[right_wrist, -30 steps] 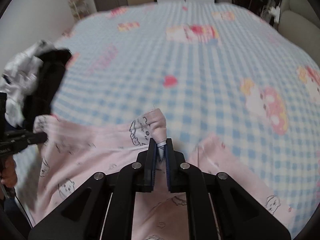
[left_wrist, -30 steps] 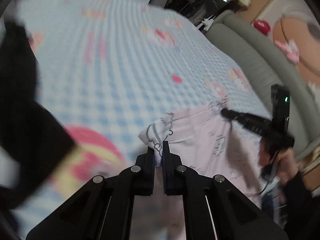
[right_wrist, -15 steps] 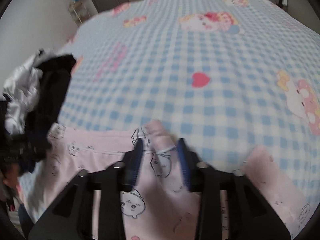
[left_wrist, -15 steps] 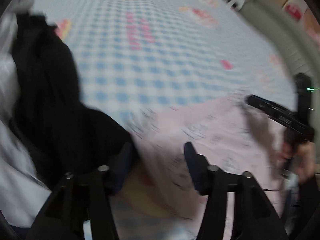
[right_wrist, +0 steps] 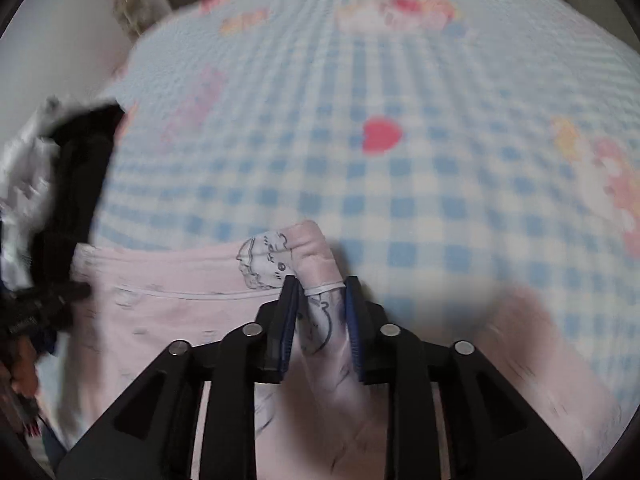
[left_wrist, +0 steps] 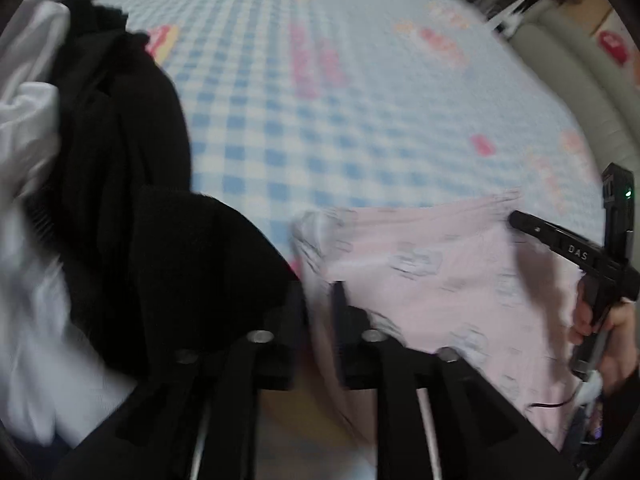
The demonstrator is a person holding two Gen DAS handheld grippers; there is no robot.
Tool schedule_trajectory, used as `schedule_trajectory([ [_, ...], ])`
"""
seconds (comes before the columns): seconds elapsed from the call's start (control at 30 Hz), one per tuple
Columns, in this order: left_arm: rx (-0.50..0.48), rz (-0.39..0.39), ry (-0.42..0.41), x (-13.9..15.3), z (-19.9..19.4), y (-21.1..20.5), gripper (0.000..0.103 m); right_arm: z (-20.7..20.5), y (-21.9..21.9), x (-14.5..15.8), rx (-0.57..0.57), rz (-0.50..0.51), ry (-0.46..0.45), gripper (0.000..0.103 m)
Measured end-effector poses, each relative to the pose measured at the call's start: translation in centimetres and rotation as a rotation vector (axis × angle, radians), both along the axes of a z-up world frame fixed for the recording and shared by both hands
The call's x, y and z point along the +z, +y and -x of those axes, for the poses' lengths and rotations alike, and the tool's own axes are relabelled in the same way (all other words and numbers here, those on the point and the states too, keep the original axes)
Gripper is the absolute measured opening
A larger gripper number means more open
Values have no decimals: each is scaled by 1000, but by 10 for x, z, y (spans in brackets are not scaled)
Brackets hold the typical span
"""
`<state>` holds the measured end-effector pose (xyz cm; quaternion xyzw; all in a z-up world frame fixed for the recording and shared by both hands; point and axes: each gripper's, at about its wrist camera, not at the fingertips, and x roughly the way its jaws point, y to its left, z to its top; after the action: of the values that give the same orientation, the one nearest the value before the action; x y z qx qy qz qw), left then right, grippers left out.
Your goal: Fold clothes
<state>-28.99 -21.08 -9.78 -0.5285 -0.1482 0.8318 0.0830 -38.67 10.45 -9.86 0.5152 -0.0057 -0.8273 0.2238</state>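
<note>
Right wrist view: soft pink cartoon-print garment (right_wrist: 168, 312) bunched between closing right tongs (right_wrist: 321, 320), lying on checked bed (right_wrist: 440, 208). Left tongs (left_wrist: 318, 320) closing, fabric between; "DAS" legible.

1. I am in a home bedroom: a bed under a blue-and-white checked bedspread (right_wrist: 420, 200) with cartoon prints fills my view
2. At the bedspread's left edge lies a heap of black and white clothes (left_wrist: 100, 168)
3. Beyond its right edge curves a padded grey headboard or sofa (left_wrist: 560, 80)
4. Past its far left corner stands a small shelf (right_wrist: 128, 4) by a plain wall
</note>
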Motion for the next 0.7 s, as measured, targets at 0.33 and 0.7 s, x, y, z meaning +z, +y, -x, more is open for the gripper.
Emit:
schedule_trajectory([
  [0.33,135,-420,-61,-44,-156,23,48,-207,101,52,-64,249,-39,30],
  [0.7,161,-243,-21,-23,-203,35,5,-326,180,12,-294,151,-66,31],
])
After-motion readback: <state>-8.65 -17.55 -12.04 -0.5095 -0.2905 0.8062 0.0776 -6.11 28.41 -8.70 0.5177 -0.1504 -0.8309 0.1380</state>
